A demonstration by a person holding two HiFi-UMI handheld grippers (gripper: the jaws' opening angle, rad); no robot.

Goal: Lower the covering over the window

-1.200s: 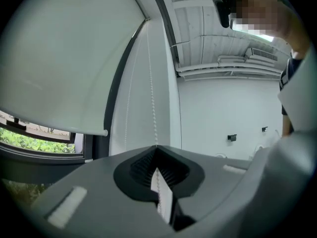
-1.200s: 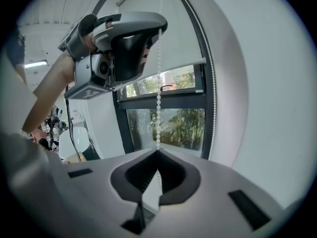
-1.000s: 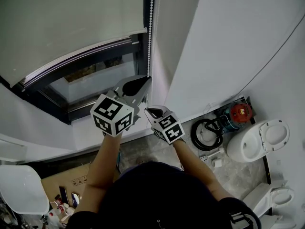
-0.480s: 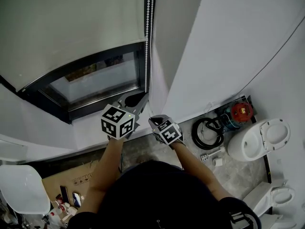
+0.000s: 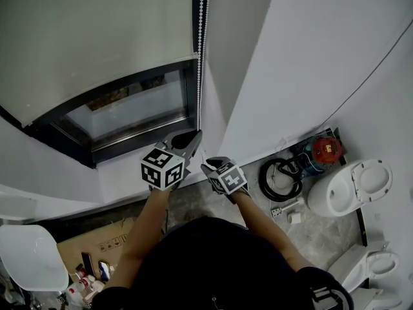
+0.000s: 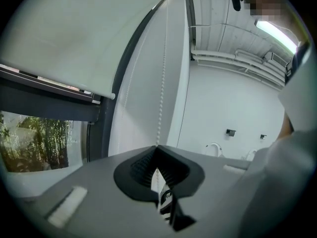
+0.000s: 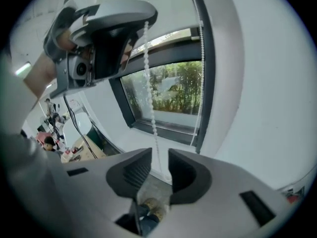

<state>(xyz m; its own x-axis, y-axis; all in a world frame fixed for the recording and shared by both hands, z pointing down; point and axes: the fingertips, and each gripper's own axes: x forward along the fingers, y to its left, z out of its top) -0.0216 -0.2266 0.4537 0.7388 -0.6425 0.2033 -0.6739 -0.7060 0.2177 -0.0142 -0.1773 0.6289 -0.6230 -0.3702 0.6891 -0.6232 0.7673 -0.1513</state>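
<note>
Pale grey roller blind point(image 5: 90, 37) covers the upper part of the window point(image 5: 129, 112), leaving the lower pane bare. Just right of it, the left hand-held gripper point(image 6: 158, 148) is clamped on the white bead chain point(image 6: 161, 98). Just below, the right hand-held gripper point(image 7: 154, 170) has its jaws slightly apart, with the chain showing in the gap, ungripped.

Roller blind point(image 5: 97, 31), left of bead chain point(image 5: 201, 57): top cut by upper edge; chain runs off same edge; chain's bottom loop gone behind left gripper point(image 5: 193, 136); small items point(image 5: 90, 273) far down-left of chain, too tiny to name; white fixture point(image 5: 377, 267) far down-right of chain, clipped at frame edge.
</note>
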